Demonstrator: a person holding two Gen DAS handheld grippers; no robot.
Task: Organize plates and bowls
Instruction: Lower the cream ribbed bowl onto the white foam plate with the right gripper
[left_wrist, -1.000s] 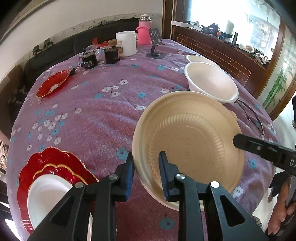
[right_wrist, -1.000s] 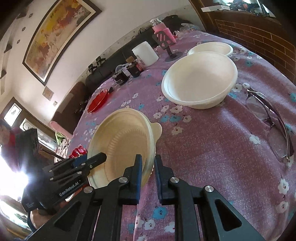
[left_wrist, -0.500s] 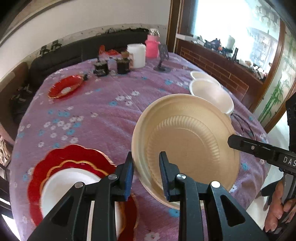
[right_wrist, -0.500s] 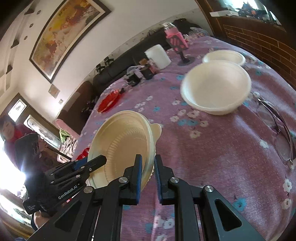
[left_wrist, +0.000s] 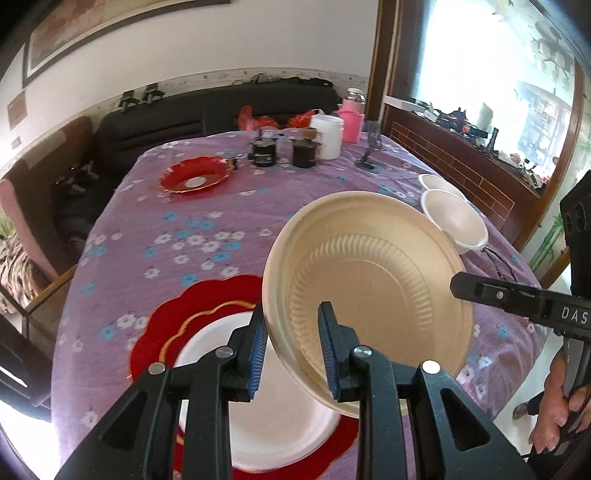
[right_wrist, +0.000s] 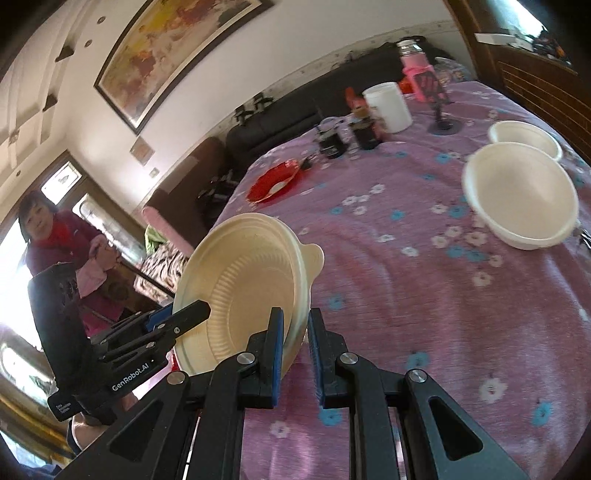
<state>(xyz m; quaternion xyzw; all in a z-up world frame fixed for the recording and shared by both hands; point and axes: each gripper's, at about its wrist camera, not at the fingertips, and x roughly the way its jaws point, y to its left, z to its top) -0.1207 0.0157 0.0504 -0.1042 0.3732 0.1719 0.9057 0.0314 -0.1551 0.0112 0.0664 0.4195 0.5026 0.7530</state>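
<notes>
A beige paper plate (left_wrist: 369, 280) is held tilted in the air by both grippers. My left gripper (left_wrist: 291, 343) is shut on its near rim, above a white plate (left_wrist: 258, 406) that lies on a large red scalloped plate (left_wrist: 184, 321). My right gripper (right_wrist: 295, 339) is shut on the opposite rim of the beige plate (right_wrist: 243, 291); its fingers (left_wrist: 476, 290) show at the right in the left wrist view. Two white bowls (right_wrist: 517, 192) stand at the table's right side. A small red plate (left_wrist: 195, 177) lies further back.
The purple flowered tablecloth (left_wrist: 192, 236) covers the table. Jars, a white tub (left_wrist: 327, 136), a pink bottle and a phone stand are at the far edge. Glasses (left_wrist: 498, 262) lie by the white bowls. A person (right_wrist: 48, 236) stands left of the table.
Both grippers have lifted the beige plate and carried it back and to the left, over the red plate with the white plate on it. Both grips stay shut.
</notes>
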